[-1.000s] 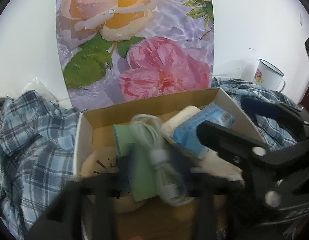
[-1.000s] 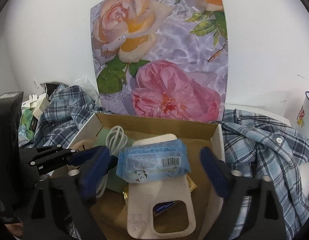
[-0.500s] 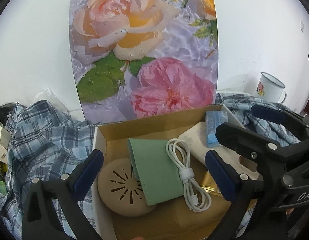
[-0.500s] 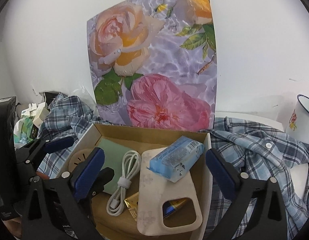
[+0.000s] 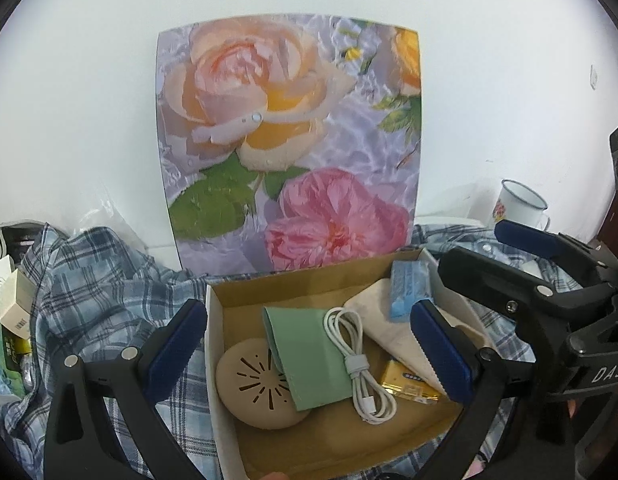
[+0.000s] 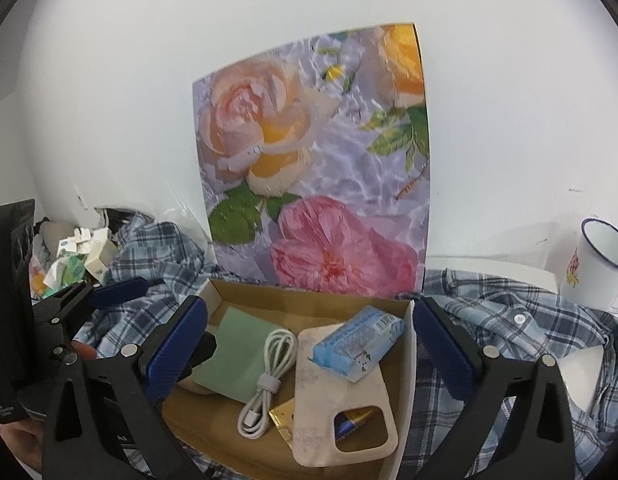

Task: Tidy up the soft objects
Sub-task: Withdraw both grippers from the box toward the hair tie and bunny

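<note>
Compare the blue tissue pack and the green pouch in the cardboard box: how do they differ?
The blue tissue pack is a puffy printed plastic packet; the green pouch is flat, plain and matte. The tissue pack rests on the beige phone case at the box's right side; the pouch lies left of centre, overlapping the round beige disc, beside the white cable. Both sit inside the cardboard box, and neither open gripper touches them.

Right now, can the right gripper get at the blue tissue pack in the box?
Probably yes: the right gripper is open, and the blue tissue pack lies uncovered on top of the phone case.
</note>
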The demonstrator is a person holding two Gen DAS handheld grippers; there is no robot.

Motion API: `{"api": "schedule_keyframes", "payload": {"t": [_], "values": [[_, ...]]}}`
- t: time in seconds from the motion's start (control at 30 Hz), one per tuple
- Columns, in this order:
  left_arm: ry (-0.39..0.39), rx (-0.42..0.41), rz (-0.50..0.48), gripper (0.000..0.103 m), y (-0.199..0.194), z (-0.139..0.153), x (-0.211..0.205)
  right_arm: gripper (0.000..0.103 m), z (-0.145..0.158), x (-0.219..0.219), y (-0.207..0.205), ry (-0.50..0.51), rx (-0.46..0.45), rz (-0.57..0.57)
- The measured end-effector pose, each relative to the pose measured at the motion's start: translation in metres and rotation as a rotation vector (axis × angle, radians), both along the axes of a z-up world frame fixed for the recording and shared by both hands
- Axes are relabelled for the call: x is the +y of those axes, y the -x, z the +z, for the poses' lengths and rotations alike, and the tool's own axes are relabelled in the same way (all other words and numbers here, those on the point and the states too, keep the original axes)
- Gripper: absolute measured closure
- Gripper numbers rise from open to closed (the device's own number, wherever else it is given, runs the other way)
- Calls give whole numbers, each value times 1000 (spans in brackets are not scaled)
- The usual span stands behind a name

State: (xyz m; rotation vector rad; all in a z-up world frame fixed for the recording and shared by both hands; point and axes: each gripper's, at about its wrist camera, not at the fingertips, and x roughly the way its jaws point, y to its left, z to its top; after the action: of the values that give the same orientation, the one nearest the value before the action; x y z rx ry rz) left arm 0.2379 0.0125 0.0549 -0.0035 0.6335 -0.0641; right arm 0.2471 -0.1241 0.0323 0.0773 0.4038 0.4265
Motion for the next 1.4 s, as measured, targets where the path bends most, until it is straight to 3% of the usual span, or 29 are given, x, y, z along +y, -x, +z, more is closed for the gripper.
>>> {"api": "schedule_keyframes", "payload": {"t": [0.13, 0.67, 0.8, 0.97, 1.4], "values": [[-1, -22, -7, 0, 10, 16, -2, 1, 11, -1, 8, -50, -4, 37], [43, -148, -42, 0, 54, 80, 2, 1, 67, 2, 67, -44, -157, 67], [58, -197, -59, 0, 65, 97, -1, 1, 86, -2, 90, -36, -211, 63], [61, -200, -75, 0, 75, 110, -7, 1, 107, -13, 122, -68, -277, 74], [56, -248, -95, 0, 133, 126, -15, 1, 102, -35, 186, -21, -325, 77]]}}
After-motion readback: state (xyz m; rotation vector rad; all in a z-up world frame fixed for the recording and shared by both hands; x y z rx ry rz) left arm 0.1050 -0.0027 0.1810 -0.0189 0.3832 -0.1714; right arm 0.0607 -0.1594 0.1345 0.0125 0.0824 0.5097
